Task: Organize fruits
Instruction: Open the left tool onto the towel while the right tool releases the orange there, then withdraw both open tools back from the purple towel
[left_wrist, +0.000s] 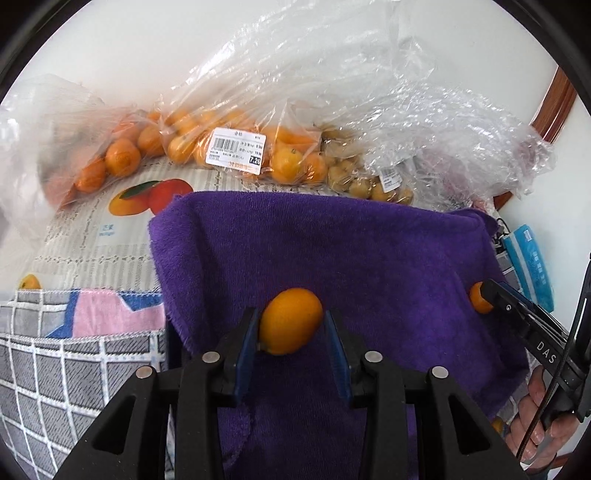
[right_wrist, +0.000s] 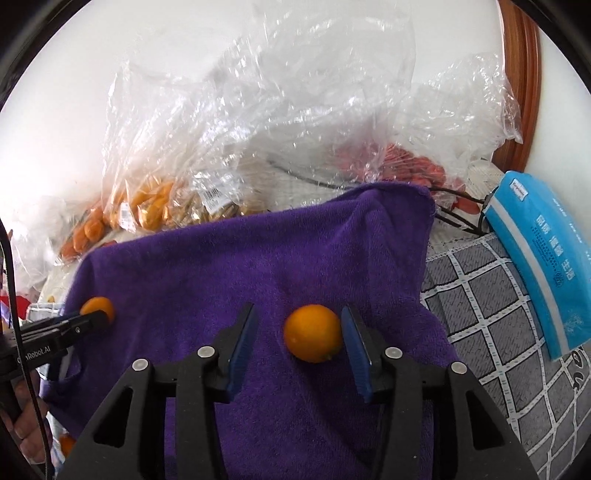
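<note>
Kumquats: two of them out on the purple towel (left_wrist: 369, 258), one per gripper.

Left kumquat (left_wrist: 290, 321) sits between the left gripper's (left_wrist: 291, 332) blue pads. Left pad touches it, right pad shows a sliver of gap, so jaws are narrow around it but I wouldn't call it clamped. Can't tell if it's resting on the towel or lifted.

Right kumquat (right_wrist: 313, 333) lies against the right-hand pad of the right gripper (right_wrist: 299, 332); the other pad stands well clear. Jaws wide, nothing gripped. The left-wrist view only shows that gripper's tip over the fruit, adds nothing.

Progress, my read: early. Just these two kumquats are on the towel. The bulk is in plastic bags along the back wall:
- orange citrus bag (left_wrist: 229, 144) with a price label
- bag of small yellow-brown fruit (left_wrist: 354, 177) just beside it
- red fruit in a bag (right_wrist: 417, 166) at the far right, type unclear

Loose bits: one orange fruit (left_wrist: 29, 282) on the fruit-print tablecloth (left_wrist: 92, 236) far left, well apart from the towel, and orange specks near the bottom edges of both views, too small to identify.

Also around: grey checked cloth (right_wrist: 491, 295) under the towel, blue tissue pack (right_wrist: 543, 266) at right.

Left to do: most of it. No sorted groups visible yet, bags not emptied.
</note>
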